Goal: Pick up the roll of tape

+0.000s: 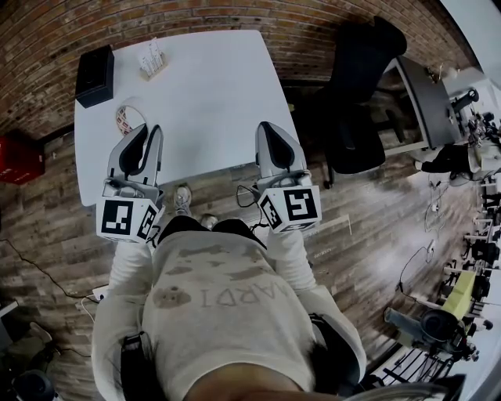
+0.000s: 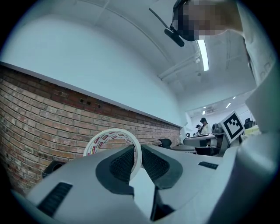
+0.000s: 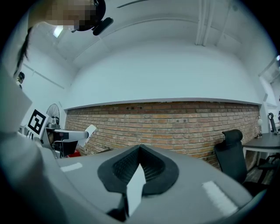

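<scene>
Over the table [image 1: 211, 94], roll of tape [image 2: 109, 135] upright in the pinch of the left tool [image 2: 136, 148], hole sideways; right tool [image 3: 140, 151] closed

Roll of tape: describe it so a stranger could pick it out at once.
Find the white table against the brick wall and look to its left side, nearer than the black box and the small holder. There the left tool pinches the roll of tape: the only ring, white with red print inside.
</scene>
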